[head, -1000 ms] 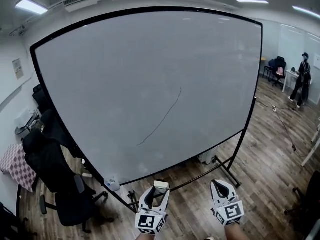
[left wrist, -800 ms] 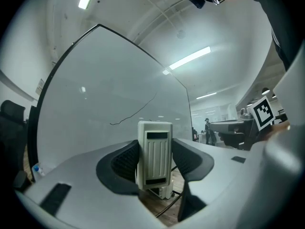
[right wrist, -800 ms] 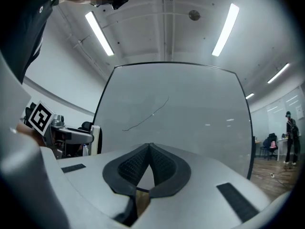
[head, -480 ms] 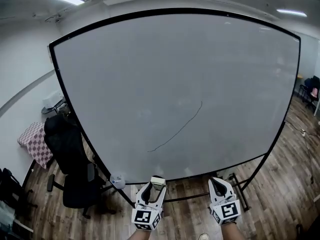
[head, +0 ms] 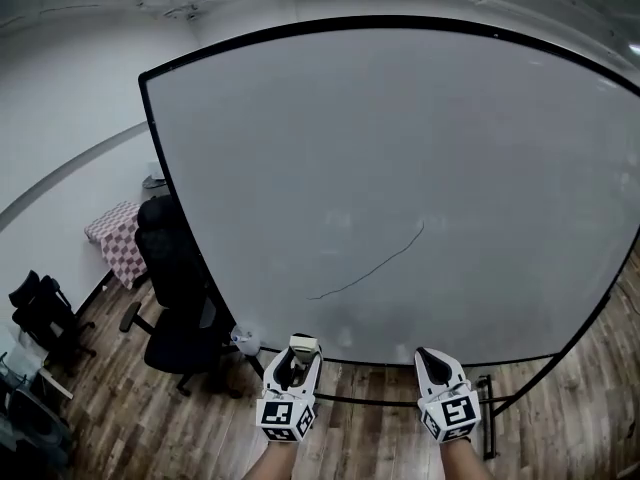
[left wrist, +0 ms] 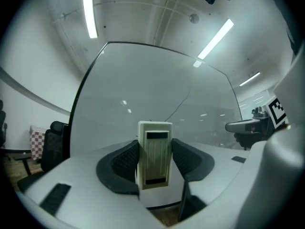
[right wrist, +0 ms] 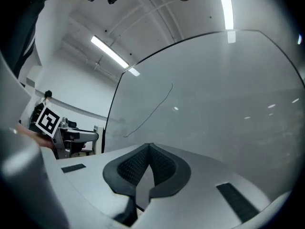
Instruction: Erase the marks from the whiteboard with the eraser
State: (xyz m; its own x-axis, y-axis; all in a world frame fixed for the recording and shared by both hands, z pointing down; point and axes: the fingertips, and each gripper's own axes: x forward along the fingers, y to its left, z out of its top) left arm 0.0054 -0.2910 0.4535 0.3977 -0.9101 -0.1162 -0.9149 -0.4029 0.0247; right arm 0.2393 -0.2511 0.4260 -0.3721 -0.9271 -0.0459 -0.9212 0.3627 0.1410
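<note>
A large whiteboard [head: 400, 168] on a wheeled stand fills the head view. One thin dark curved line [head: 372, 265] crosses its lower middle; the same line [right wrist: 150, 111] shows in the right gripper view and the line [left wrist: 177, 106] in the left gripper view. My left gripper [head: 296, 355] is shut on a cream eraser [head: 302, 345], held upright between the jaws, the eraser [left wrist: 154, 154] standing short of the board. My right gripper [head: 432, 360] is shut with nothing in it, its jaw tips touching, below the board's lower edge.
Black office chairs [head: 178, 298] stand left of the board, with a checked cloth [head: 112, 230] on a table behind them. The stand's black legs [head: 490, 418] rest on the wooden floor. A small object [head: 243, 340] sits at the board's lower left corner.
The view has swung left and drawn closer to the board; the dark line now lies further right. Both grippers keep their hold and places low in the frame.
</note>
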